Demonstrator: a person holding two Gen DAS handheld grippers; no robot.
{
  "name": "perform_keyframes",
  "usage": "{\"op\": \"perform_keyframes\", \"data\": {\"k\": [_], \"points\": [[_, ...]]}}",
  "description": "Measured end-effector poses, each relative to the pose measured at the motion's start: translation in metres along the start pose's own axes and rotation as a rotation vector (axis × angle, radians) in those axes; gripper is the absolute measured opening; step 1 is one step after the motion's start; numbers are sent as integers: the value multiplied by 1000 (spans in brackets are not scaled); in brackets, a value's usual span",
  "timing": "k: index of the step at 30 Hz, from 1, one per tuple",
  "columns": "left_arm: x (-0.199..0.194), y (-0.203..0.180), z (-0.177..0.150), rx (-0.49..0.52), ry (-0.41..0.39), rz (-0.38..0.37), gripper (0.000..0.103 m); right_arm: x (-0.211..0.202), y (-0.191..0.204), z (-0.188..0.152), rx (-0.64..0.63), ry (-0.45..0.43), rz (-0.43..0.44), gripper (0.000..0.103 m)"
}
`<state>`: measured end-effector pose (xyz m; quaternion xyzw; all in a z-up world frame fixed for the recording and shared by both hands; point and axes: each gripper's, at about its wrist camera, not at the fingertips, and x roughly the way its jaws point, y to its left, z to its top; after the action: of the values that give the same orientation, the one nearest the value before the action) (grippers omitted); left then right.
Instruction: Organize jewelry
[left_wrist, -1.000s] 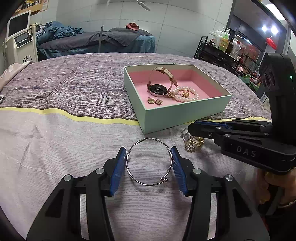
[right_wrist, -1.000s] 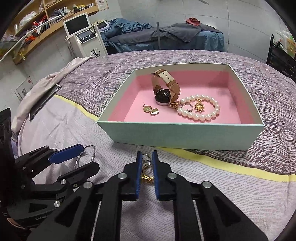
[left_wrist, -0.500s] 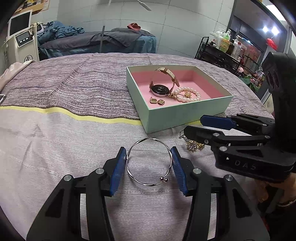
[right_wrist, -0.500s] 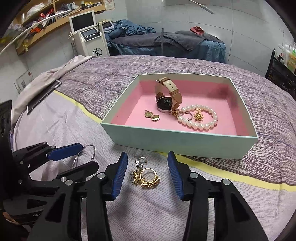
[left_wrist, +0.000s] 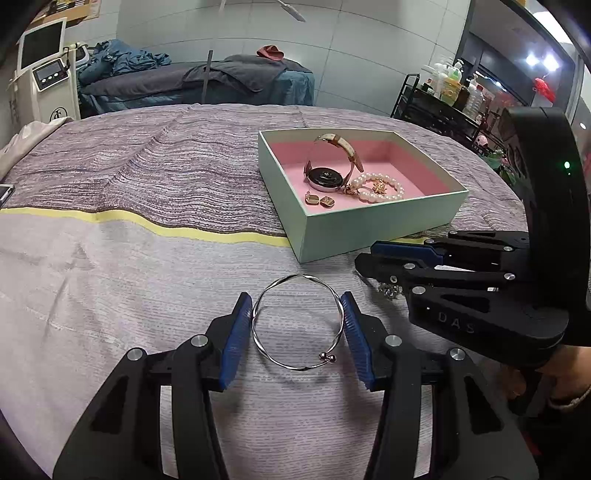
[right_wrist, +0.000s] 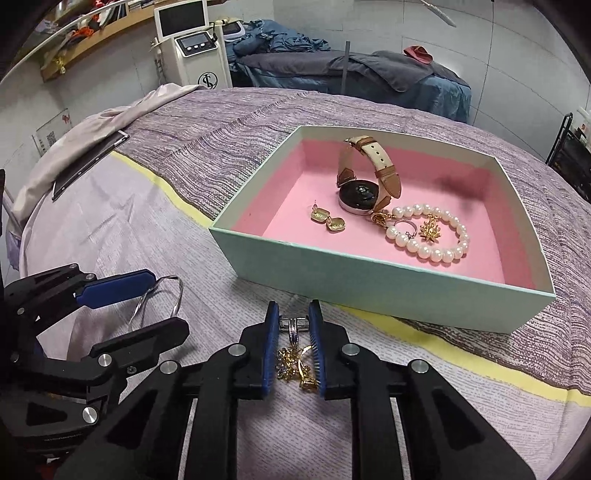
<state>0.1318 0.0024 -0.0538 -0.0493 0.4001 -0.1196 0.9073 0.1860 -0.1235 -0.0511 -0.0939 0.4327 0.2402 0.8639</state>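
Already in your mint box (right_wrist: 388, 295), on its pink floor: 1 watch (right_wrist: 364, 184), 1 pearl bracelet (right_wrist: 430, 236), 2 gold earrings (right_wrist: 328, 219).

Still on the bedspread (left_wrist: 110, 295), at the box's 6 o'clock side:
- Silver bangle (left_wrist: 297, 321), lying flat; your left gripper (left_wrist: 297, 332) brackets it, jaws touching its sides, apparently clamped.
- Gold brooch cluster (right_wrist: 295, 363); your right gripper (right_wrist: 293, 347) jaws have just been closing, clenched on it.

Remaining, by my estimate: 2 transfers.
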Motion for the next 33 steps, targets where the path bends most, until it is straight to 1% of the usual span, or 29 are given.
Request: {"op": "perform_keyframes", "data": {"k": [5, 6, 7, 11, 16, 17, 18, 19, 20, 21, 23, 30, 33], "points": [[-5, -3, 4, 7, -14, -16, 50, -19, -3, 1, 14, -43, 25, 16], [-7, -4, 5, 11, -18, -15, 50, -23, -3, 1, 17, -51, 33, 13], [-8, -5, 7, 15, -22, -17, 50, -27, -5, 2, 20, -59, 42, 6], [-14, -10, 14, 37, -39, -30, 50, -38, -12, 4, 27, -82, 46, 6], [-15, -13, 18, 47, -47, -29, 50, -39, -22, 4, 48, -83, 41, 7], [-15, -13, 18, 44, -45, -28, 50, -37, -21, 3, 40, -74, 40, 7], [-14, -12, 17, 40, -43, -25, 50, -35, -19, 2, 26, -67, 38, 11], [-13, -10, 17, 36, -39, -22, 50, -32, -15, 2, 10, -61, 32, 18], [-12, -9, 16, 31, -36, -20, 50, -30, -13, 1, -1, -54, 26, 22], [-12, -7, 15, 27, -33, -15, 50, -27, -11, 0, -10, -49, 13, 29], [-12, -4, 14, 22, -32, -10, 50, -25, -12, -3, -9, -34, -6, 30], [-13, 2, 10, 6, -27, -6, 50, -29, -15, -28, -8, 2, 10, 30], [-10, 3, 9, 2, -21, -10, 50, -27, -17, -33, -18, 22, -7, 30]]}}
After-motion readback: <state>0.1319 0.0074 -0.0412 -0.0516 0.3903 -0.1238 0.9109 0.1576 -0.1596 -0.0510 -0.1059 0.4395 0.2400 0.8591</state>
